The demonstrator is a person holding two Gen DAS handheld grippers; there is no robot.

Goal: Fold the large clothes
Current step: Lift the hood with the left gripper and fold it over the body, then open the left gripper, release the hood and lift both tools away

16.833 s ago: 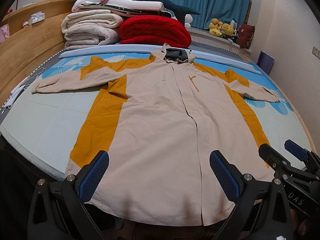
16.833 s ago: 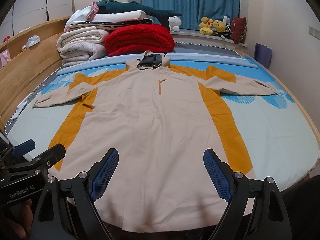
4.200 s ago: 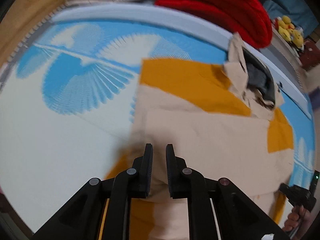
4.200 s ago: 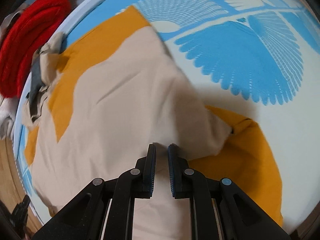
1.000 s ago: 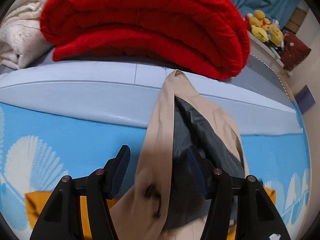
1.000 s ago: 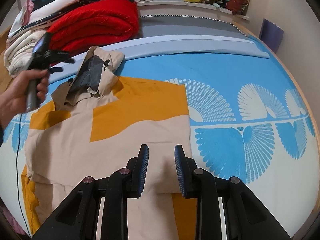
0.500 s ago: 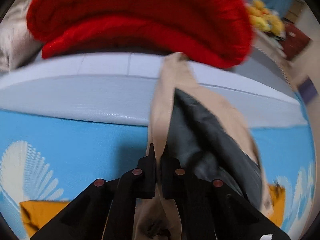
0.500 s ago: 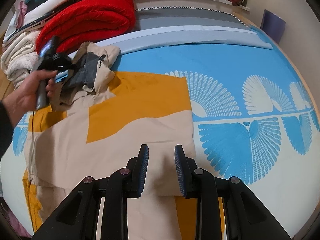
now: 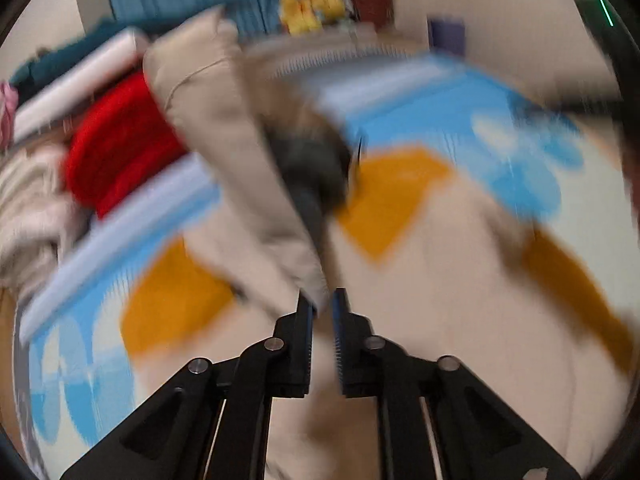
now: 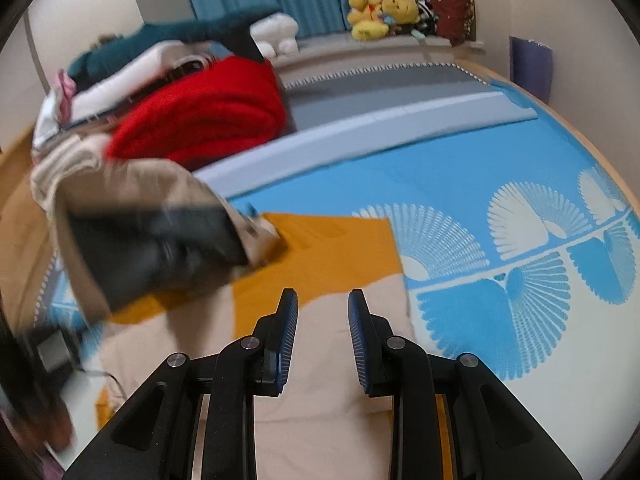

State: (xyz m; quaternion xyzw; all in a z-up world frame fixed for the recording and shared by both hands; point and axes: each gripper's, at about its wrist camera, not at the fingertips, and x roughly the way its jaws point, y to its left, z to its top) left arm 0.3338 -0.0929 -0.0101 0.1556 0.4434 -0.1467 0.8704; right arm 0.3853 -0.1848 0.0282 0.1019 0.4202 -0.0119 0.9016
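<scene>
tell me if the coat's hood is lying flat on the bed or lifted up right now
Lifted. The hood hangs up off the bed, its edge pinched in the left gripper; the right wrist view shows its dark lining raised over the folded coat.

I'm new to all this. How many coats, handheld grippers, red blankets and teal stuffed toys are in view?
Coat: 1
Handheld grippers: 2, the left gripper, jaws just been opening, with the hood cloth between them; the right gripper, holding nothing
Red blanket: 1
Teal stuffed toy: 1
Total: 5
</scene>
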